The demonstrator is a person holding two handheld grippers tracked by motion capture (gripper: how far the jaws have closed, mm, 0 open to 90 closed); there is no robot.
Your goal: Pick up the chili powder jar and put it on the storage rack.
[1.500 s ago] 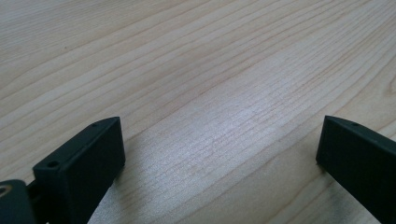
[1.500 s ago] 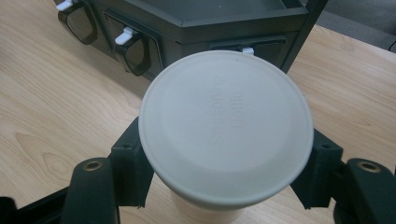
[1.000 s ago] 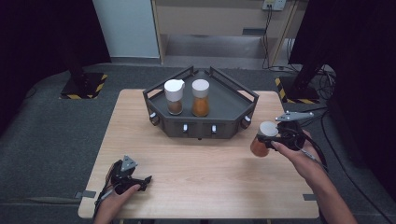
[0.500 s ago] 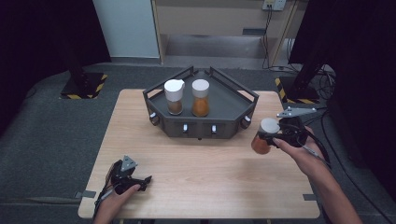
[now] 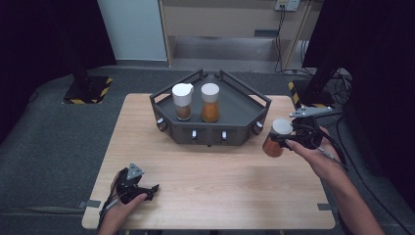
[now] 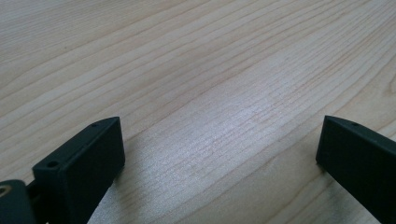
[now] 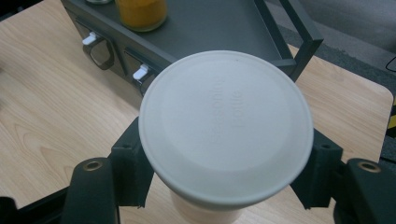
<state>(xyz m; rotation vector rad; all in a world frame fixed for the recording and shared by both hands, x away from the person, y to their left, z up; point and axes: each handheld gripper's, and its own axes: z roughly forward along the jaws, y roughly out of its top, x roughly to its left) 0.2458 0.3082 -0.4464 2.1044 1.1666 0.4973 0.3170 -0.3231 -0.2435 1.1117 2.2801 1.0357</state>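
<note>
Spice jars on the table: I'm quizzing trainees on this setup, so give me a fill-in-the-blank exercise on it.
1. The right gripper is shut on a jar with a ____ lid.
2. The dark tray holds ____ jars.
3. The left gripper, near the table front edge, has its jaws ____.

Missing words: white; two; open

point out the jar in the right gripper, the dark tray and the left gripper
jar (image 7: 224,126), right gripper view, white lid top
dark tray (image 5: 244,105), high view, bare floor
left gripper (image 6: 219,154), left gripper view, midway between its jaws

light: bright overhead | surroundings: dark | glare: soft sheen on table (image 6: 224,135) | focus: slightly soft
</note>
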